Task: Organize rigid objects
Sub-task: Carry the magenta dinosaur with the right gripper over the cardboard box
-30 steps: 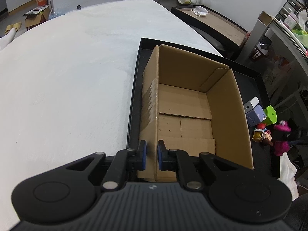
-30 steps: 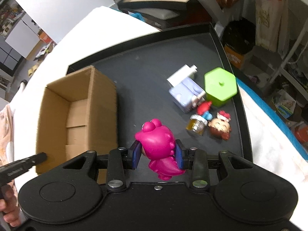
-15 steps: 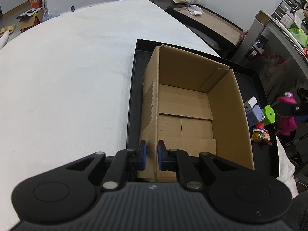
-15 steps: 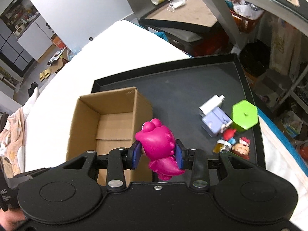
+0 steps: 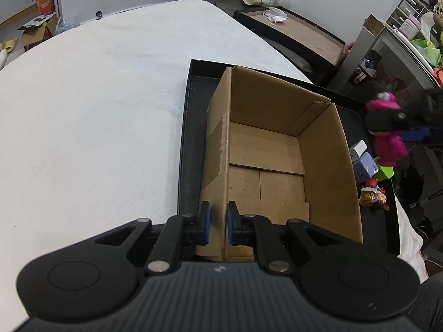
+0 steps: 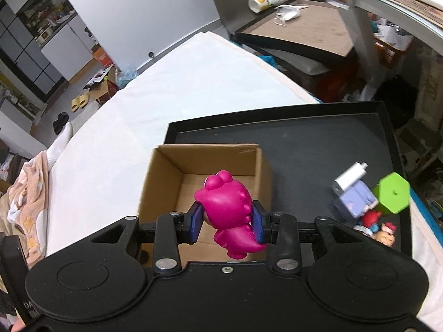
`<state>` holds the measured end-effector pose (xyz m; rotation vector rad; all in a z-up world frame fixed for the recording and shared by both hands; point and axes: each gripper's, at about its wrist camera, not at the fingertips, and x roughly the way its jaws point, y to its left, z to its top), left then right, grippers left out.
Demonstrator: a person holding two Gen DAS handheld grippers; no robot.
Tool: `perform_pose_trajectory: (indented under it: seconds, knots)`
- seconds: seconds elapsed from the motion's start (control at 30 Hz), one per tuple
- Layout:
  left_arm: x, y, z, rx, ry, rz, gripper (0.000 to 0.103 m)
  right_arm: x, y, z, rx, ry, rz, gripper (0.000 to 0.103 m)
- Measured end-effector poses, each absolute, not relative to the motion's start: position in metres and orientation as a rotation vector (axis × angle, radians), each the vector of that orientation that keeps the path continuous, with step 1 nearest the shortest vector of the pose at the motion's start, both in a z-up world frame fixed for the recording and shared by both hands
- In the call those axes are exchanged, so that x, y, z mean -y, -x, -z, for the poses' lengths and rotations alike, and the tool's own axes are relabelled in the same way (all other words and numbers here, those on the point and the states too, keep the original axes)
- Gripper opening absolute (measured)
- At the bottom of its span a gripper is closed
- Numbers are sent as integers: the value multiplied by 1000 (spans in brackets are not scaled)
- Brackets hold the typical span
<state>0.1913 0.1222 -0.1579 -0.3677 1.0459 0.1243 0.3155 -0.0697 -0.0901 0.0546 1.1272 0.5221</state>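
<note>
An open cardboard box (image 5: pixel 277 152) stands on the left half of a black tray (image 5: pixel 188 138). My left gripper (image 5: pixel 217 225) is shut on the box's near left wall, one pad on each side. My right gripper (image 6: pixel 227 221) is shut on a pink dinosaur toy (image 6: pixel 227 202) and holds it above the box (image 6: pixel 193 171), near its right wall. In the left wrist view the dinosaur (image 5: pixel 387 144) hangs at the right, blurred, beyond the box's right wall. The box holds nothing.
On the tray's (image 6: pixel 318 138) right side lie a lilac block with a white cylinder (image 6: pixel 354 193), a green hexagonal piece (image 6: pixel 393 193) and small figurines (image 6: pixel 379 225). White bedding (image 5: pixel 97 110) spreads to the left. A low brown table (image 6: pixel 304 27) and shelves stand behind.
My right gripper has carried the pink dinosaur up and to the left, from over the bare tray to over the box. The left gripper keeps its hold on the box wall.
</note>
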Motion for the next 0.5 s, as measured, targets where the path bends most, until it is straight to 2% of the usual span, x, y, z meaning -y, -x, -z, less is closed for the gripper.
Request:
perform_pose_trajectory:
  seconds: [0.5]
  knots:
    - [-129,-190,160,-1046,418,-97,11,25,-327,118,-1177,-31,-542,36]
